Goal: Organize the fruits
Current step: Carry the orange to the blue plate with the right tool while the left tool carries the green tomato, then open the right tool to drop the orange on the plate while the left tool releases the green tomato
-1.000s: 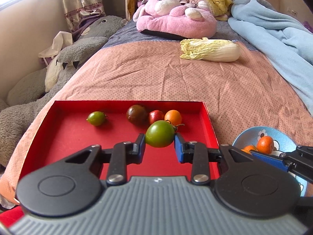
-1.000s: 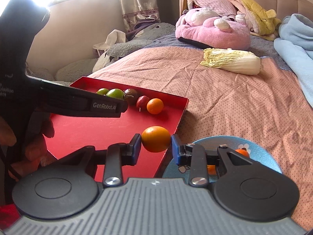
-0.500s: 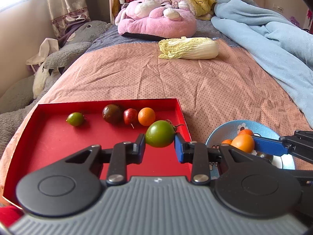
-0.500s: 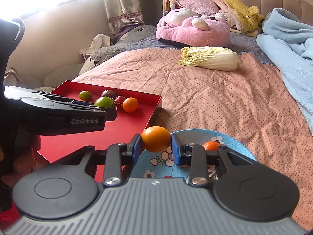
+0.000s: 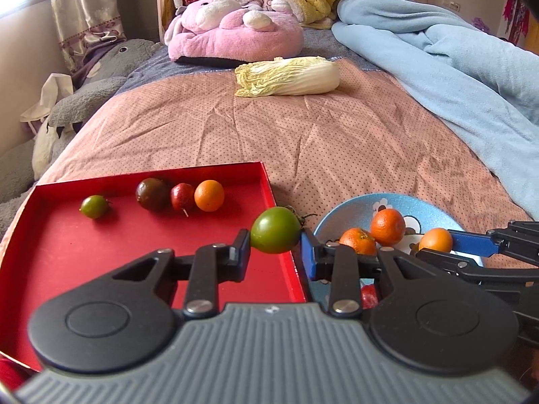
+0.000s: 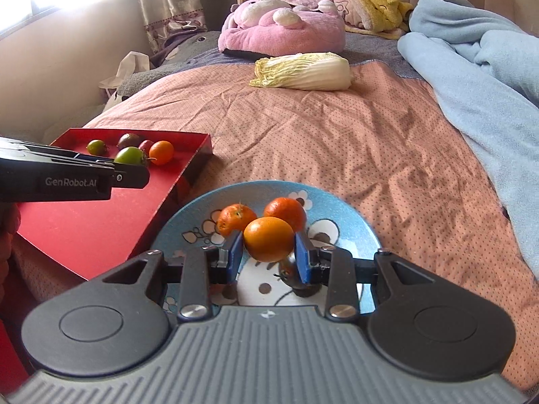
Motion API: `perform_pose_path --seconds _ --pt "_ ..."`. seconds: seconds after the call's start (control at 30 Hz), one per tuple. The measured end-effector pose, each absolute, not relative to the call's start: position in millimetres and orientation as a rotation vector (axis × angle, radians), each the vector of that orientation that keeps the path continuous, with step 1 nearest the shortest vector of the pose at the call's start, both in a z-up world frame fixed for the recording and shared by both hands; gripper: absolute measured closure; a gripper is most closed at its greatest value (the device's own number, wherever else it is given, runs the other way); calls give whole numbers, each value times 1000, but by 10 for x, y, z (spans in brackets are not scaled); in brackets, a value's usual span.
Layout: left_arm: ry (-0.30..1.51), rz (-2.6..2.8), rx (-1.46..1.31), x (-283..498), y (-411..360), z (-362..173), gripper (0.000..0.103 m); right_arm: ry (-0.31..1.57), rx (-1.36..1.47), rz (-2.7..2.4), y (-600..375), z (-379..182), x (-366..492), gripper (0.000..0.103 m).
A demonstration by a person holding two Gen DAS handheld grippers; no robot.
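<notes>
— Two fruits held: your left hand-held gripper (image 5: 275, 252) grips the green tomato (image 5: 275, 230) over the red tray (image 5: 101, 242) edge; your right hand-held gripper (image 6: 268, 256) clamps an orange (image 6: 268, 238) above the blue plate (image 6: 340, 208).

— Risk?

— Release high and your orange likely knocks the two plated oranges (image 6: 261, 217), rolling onto the bed.

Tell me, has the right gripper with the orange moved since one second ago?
Yes. The right gripper, shut on the orange, has gone rightward from above the red tray to above the blue plate.
</notes>
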State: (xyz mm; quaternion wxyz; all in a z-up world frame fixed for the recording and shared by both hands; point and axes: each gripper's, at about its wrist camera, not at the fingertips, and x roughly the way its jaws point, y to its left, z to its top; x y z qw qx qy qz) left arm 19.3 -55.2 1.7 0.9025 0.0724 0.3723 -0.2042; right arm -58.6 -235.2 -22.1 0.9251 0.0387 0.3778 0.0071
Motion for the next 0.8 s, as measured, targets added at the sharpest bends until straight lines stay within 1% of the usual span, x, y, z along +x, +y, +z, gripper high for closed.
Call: perform_pose_path --seconds 0.33,0.8 --pt "789 -524 190 -29 -794 -92 68 812 84 -49 -2600 -365 -699 64" --pt "811 -720 255 -368 -1121 -220 68 773 92 -64 -2645 -262 -510 64"
